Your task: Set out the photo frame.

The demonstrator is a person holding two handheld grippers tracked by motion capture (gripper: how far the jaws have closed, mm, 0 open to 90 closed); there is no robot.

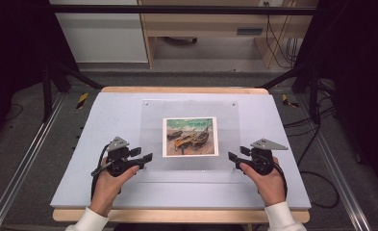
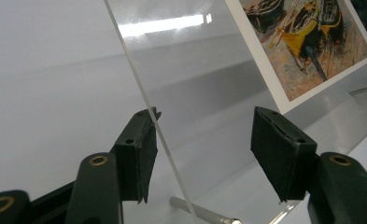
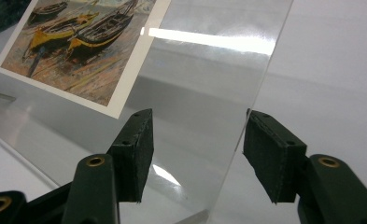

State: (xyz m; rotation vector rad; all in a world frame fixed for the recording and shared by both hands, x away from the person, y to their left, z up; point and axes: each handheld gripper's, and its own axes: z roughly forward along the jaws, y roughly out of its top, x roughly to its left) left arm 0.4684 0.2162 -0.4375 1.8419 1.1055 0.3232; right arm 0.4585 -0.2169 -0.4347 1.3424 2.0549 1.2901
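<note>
While both grippers are held at the near corners of the clear sheet, the scene is set out as follows.

Clear sheet: a transparent acrylic panel (image 1: 190, 134) is seen at the middle of the table, lying over a printed picture; its far edge carries two small fixings.
Picture: a print of boats (image 1: 190, 136) with a white border is placed at the panel's centre, well apart from all four panel edges.
Left gripper: the left gripper (image 1: 148, 157) is held at the panel's near-left corner. In the left gripper view the jaws are set half-wide, one on each side of the panel's left edge (image 2: 146, 100); that edge is touched by the left-hand pad or lies just beside it, and the other pad is kept clear of the sheet. No grip is seen.
Right gripper: the right gripper (image 1: 232, 156) is held at the near-right corner. Its jaws are likewise half-wide astride the panel's right edge (image 3: 260, 79); whether that edge is touched by the pad beside it cannot be told.
Metal pin: a small metal standoff (image 2: 204, 214) is seen under the panel's near-left corner.
Table: a pale board (image 1: 119, 110) is laid on a wooden top; wide bare strips are left on the left, right and near sides of the panel.
</note>
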